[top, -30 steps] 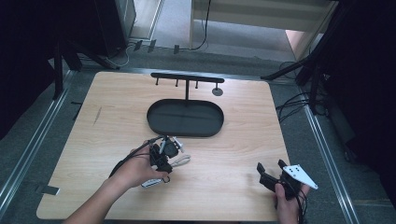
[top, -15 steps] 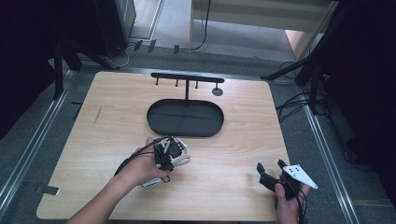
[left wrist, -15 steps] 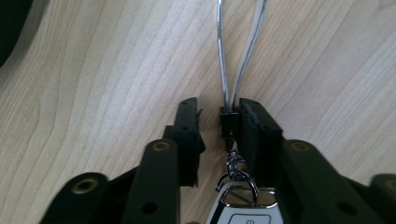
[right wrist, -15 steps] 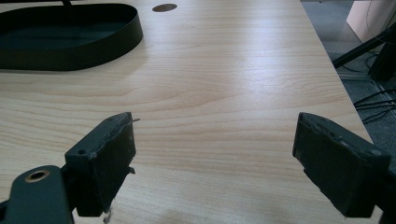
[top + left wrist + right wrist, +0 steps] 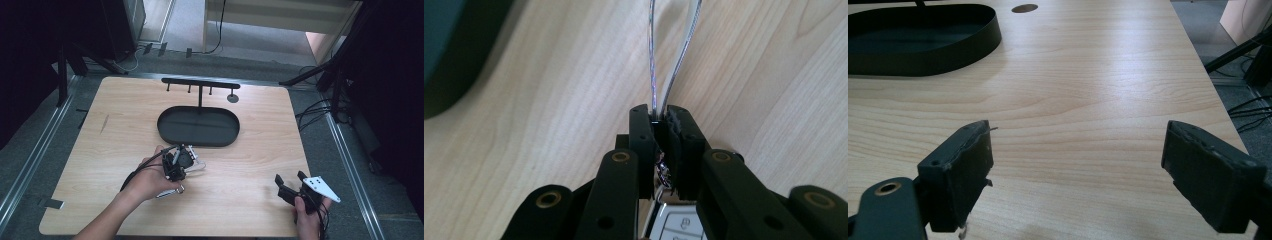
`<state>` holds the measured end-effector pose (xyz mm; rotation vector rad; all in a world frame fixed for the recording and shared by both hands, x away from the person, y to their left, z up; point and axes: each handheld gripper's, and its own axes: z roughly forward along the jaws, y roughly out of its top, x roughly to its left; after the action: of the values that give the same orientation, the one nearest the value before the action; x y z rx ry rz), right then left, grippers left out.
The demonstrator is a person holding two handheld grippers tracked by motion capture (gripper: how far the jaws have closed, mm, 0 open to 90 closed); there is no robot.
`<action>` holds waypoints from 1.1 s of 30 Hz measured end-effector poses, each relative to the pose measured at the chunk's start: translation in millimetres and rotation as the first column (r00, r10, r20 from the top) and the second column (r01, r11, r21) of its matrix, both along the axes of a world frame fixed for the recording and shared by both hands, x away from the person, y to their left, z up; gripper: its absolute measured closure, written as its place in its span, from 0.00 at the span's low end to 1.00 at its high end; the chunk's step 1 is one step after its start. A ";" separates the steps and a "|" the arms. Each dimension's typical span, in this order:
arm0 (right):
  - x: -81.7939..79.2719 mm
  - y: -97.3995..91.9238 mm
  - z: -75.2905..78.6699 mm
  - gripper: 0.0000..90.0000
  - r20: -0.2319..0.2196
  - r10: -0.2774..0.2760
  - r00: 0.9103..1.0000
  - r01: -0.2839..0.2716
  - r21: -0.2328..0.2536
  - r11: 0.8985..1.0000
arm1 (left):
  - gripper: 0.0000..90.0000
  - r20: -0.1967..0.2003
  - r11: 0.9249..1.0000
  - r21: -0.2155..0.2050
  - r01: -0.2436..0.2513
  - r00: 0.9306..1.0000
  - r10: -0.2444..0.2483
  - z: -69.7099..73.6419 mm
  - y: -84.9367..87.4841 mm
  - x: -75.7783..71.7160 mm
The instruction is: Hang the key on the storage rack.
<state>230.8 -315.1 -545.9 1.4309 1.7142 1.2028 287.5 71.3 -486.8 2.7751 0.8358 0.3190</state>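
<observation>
The left tool (image 5: 659, 125) has just pinched shut on the thin, springy key ring (image 5: 664, 75); light but slippery, at 6 o'clock of the tray (image 5: 198, 126). The right tool (image 5: 1078, 175) is spread.

A black oval tray (image 5: 198, 126) lies on the light wooden table (image 5: 260, 150), with a black T-shaped rack (image 5: 200, 86) standing just behind the tray, a round hole (image 5: 232, 98) right of the rack's post, and cables (image 5: 312, 112) on the floor beyond the table's right edge.
</observation>
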 end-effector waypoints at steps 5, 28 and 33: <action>-0.1 0.3 0.0 0.14 0.000 -0.001 1.000 0.001 -0.001 1.000 | 0.92 0.081 0.998 -0.058 -0.016 0.997 0.020 9.1 8.4 -5.1; 0.1 0.6 0.1 0.14 -0.003 0.001 1.000 -0.001 -0.005 1.000 | 0.92 0.422 0.916 -0.393 -0.076 0.870 0.253 51.4 34.3 -17.1; 0.0 0.9 0.2 0.14 -0.004 0.001 1.000 -0.001 -0.003 1.000 | 0.92 0.467 0.892 -0.445 -0.073 0.831 0.301 54.2 32.8 -17.8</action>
<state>230.8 -314.2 -545.8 1.4317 1.7193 1.1975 269.8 104.1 -432.6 2.0560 0.9044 0.7978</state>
